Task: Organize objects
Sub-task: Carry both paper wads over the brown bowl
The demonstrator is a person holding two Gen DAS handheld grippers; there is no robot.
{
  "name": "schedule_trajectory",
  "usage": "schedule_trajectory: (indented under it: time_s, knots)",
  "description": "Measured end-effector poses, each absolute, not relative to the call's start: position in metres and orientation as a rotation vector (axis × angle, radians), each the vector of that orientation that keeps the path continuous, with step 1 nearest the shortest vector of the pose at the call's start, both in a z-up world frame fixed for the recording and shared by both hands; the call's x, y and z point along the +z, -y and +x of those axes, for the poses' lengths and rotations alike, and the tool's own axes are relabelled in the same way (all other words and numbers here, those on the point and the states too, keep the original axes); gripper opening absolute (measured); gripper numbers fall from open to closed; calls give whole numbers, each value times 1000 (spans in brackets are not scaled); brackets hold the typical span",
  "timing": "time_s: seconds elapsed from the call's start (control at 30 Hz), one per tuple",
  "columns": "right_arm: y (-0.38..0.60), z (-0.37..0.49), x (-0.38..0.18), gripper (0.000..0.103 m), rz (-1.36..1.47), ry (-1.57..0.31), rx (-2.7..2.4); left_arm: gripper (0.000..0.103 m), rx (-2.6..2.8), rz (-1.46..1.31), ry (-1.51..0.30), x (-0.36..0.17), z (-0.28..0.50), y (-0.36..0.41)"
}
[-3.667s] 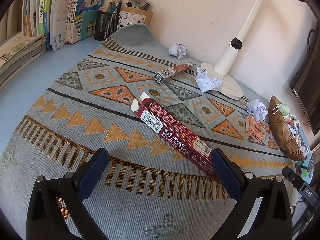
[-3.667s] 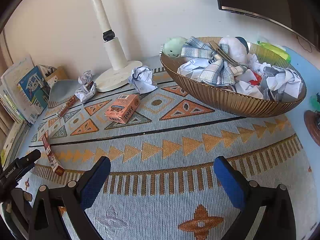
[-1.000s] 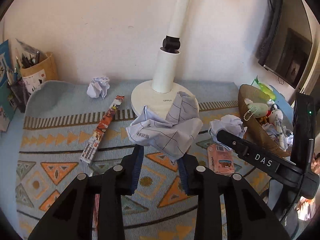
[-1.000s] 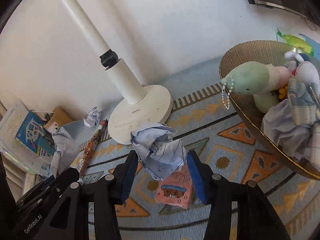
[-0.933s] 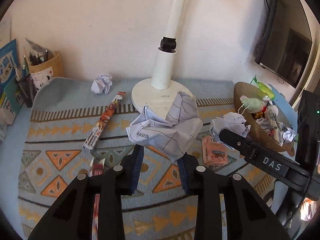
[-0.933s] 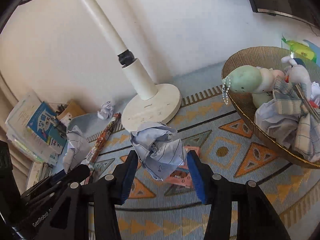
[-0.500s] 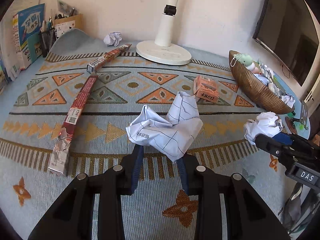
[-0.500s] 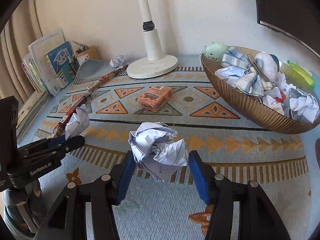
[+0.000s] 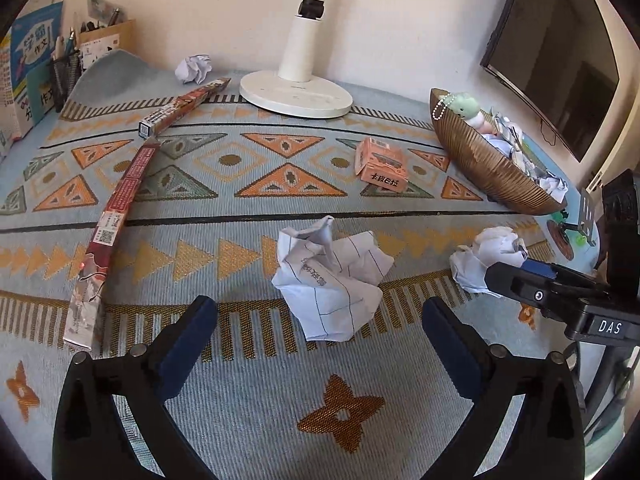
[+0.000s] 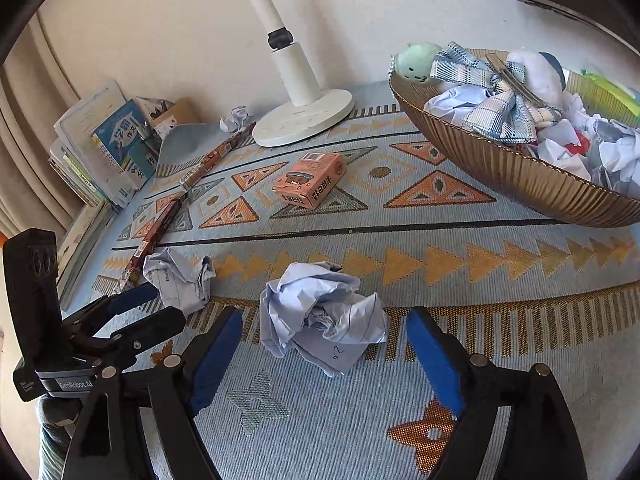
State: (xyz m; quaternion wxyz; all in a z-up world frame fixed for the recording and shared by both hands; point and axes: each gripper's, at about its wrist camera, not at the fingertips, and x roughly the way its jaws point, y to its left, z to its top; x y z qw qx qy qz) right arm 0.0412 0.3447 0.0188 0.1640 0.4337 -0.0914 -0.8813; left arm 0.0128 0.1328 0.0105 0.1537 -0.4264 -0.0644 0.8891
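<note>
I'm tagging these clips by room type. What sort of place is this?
Likely a home study desk: stacked books, a pen holder, a white lamp base and a monitor ring a patterned mat.

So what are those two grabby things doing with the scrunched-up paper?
A person is tidying a desk with tongs in each hand. The left tongs have just opened and let one paper ball drop onto the mat. The right tongs have just opened around another paper ball, also lying loose.
</note>
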Motion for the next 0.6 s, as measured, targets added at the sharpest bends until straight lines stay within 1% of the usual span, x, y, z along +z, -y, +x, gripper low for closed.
schedule_trajectory:
  time_s: [0.13, 0.23, 0.3, 0.37, 0.4, 0.43, 0.47, 0.5, 0.53, 0.57, 0.6]
  knots:
    - [-338, 44, 22, 83, 1207, 202, -2534, 102, 2586, -1183, 288, 14, 15, -119]
    - [-331, 48, 24, 83, 1178, 146, -2556, 102, 2584, -1150, 320, 15, 16, -115]
    - [-327, 48, 23, 83, 1179, 113, -2559, 102, 2566, -1166, 292, 15, 13, -121]
    - [-326, 48, 23, 83, 1182, 96, -2568, 101, 2589, -1189, 204, 15, 12, -133]
    - [-327, 50, 24, 78, 1171, 92, -2591, 101, 2584, -1189, 168, 15, 13, -138]
    - [-328, 52, 26, 72, 1143, 92, -2603, 95, 2578, -1187, 147, 15, 13, -141]
    - [-328, 55, 28, 59, 1118, 92, -2599, 72, 2569, -1193, 143, 14, 12, -141]
    - [-328, 56, 28, 49, 1110, 88, -2599, 54, 2539, -1209, 157, 12, 10, -141]
    - [-327, 56, 28, 46, 1111, 80, -2605, 44, 2542, -1202, 164, 12, 10, -139]
    - [-327, 57, 28, 45, 1107, 72, -2610, 26, 2520, -1194, 186, 12, 10, -138]
    - [-326, 58, 29, 43, 1099, 64, -2610, 17, 2497, -1197, 196, 11, 9, -137]
